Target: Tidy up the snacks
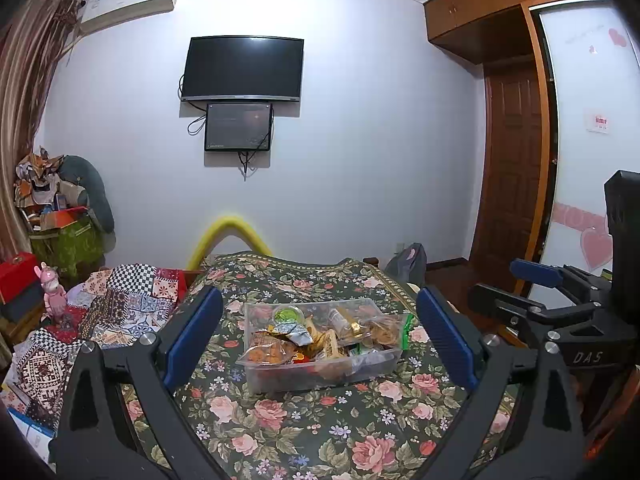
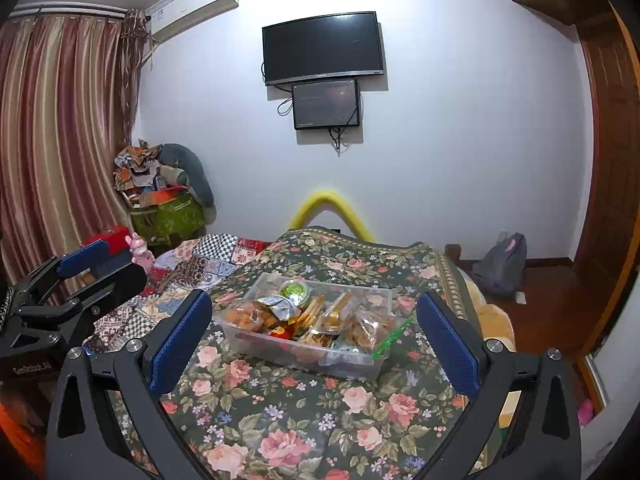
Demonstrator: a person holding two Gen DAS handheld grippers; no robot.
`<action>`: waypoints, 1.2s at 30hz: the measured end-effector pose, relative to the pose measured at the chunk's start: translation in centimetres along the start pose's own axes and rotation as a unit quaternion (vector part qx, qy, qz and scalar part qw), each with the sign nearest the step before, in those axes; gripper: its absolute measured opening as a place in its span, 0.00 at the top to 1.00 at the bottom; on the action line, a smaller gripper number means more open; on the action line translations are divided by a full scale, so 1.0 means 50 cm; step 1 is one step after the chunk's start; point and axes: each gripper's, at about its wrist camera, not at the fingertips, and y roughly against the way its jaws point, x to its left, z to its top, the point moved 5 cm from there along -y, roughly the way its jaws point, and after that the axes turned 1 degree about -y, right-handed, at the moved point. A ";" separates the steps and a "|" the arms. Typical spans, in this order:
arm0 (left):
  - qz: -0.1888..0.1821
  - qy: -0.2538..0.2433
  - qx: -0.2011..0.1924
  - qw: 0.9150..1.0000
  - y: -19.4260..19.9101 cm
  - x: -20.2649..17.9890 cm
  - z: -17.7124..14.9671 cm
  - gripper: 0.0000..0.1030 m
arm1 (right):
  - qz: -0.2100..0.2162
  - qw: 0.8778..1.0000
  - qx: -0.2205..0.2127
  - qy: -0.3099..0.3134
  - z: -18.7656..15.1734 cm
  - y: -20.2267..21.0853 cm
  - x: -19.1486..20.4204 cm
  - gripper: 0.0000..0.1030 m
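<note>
A clear plastic bin (image 1: 256, 376) (image 2: 240, 334) full of mixed snacks sits on the floral-covered table (image 1: 280, 432) (image 2: 280, 420). In it I see a green-lidded cup (image 1: 289, 314) (image 2: 295, 292), an orange snack bag (image 1: 266, 352) (image 2: 244, 316) and a zip bag of cookies with a green seal (image 1: 384, 330) (image 2: 366, 330). My left gripper (image 1: 320, 340) is open and empty, its fingers wide apart, short of the bin. My right gripper (image 2: 314, 342) is open and empty too, also short of the bin. Each gripper shows at the edge of the other's view.
A patchwork quilt (image 1: 120, 304) (image 2: 208, 260) lies left of the table, with a pink figurine (image 1: 52, 292) (image 2: 140, 252) and a red box (image 1: 18, 276). A yellow foam arch (image 1: 228, 236) (image 2: 332, 208) stands behind. A grey backpack (image 2: 500, 264) sits on the floor at right.
</note>
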 end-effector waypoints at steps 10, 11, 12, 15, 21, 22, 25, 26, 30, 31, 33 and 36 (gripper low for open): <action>0.008 -0.001 0.000 1.000 -0.005 0.002 0.000 0.01 | -0.001 1.000 -0.006 -0.004 0.007 0.007 -0.006 0.01; 0.009 0.000 0.000 1.000 -0.005 0.002 0.000 0.01 | -0.001 1.000 -0.006 -0.004 0.007 0.007 -0.006 0.01; 0.010 0.000 0.000 1.000 -0.006 0.002 0.000 0.01 | -0.001 1.000 -0.005 -0.003 0.007 0.007 -0.006 0.00; 0.012 0.001 0.000 1.000 -0.006 0.003 0.000 0.00 | -0.003 1.000 -0.006 -0.003 0.007 0.009 -0.006 0.00; 0.011 0.001 0.001 1.000 -0.006 0.000 -0.001 0.00 | -0.005 1.000 -0.010 -0.001 0.010 0.014 -0.003 0.00; 0.011 0.001 0.002 1.000 -0.006 0.000 -0.001 0.00 | -0.005 1.000 -0.010 -0.001 0.010 0.014 -0.002 0.00; 0.009 0.002 0.003 1.000 -0.006 -0.001 -0.001 0.00 | -0.008 1.000 -0.013 -0.001 0.011 0.017 -0.002 0.00; 0.007 0.003 0.004 1.000 -0.006 0.000 0.000 0.00 | -0.008 1.000 -0.013 -0.002 0.012 0.018 -0.003 0.00; 0.005 0.003 0.005 1.000 -0.005 0.000 -0.001 0.00 | -0.009 1.000 -0.015 -0.004 0.013 0.020 -0.004 0.00; 0.004 0.003 0.005 1.000 -0.005 0.000 0.000 0.00 | -0.009 1.000 -0.016 -0.005 0.013 0.020 -0.005 0.00; 0.004 0.002 0.005 1.000 -0.003 -0.001 0.000 0.00 | -0.009 1.000 -0.017 -0.006 0.015 0.021 -0.005 0.00; 0.004 0.001 0.004 1.000 -0.001 -0.003 0.002 0.00 | -0.010 1.000 -0.020 -0.008 0.017 0.023 -0.006 0.00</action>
